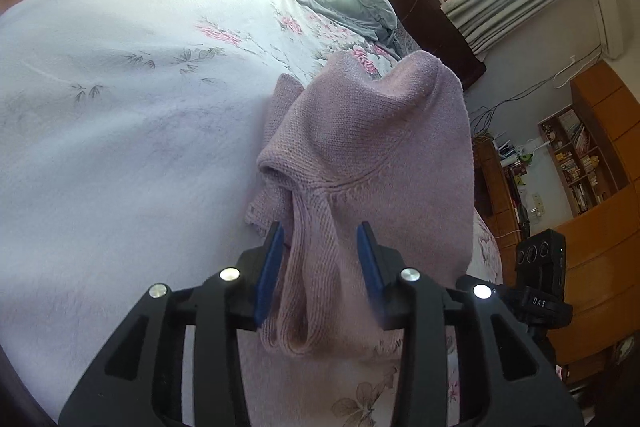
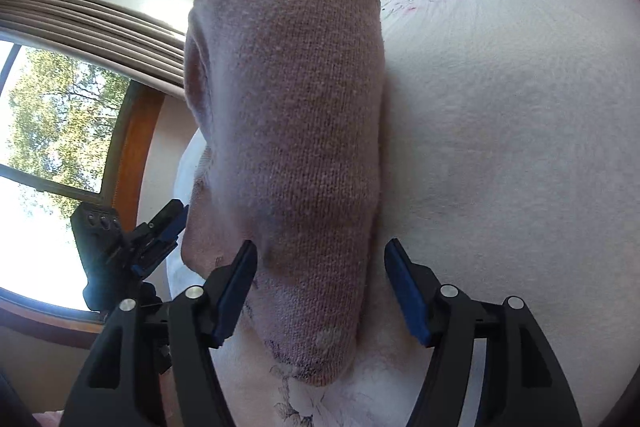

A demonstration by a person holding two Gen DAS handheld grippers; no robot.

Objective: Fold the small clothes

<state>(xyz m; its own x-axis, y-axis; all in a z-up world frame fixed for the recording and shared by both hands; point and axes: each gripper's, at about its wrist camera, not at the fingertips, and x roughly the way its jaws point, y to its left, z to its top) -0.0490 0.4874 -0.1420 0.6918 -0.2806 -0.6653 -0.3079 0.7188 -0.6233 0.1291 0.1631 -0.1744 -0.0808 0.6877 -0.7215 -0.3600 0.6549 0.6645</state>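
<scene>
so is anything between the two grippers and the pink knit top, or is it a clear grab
Nothing visible is in the way. The pink knit top already lies between the open fingers of the left gripper and of the right gripper, on the floral bedspread.

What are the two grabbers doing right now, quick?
Left gripper: open, pink knitted garment between its fingers, not pinched.
Right gripper: open, the same garment between its fingers.

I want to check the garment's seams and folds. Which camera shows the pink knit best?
The left wrist view: the pink knit garment shows a curved seam, bunched folds and a scalloped edge against the floral bedsheet. The right wrist view shows only one plain hanging fold.
</scene>
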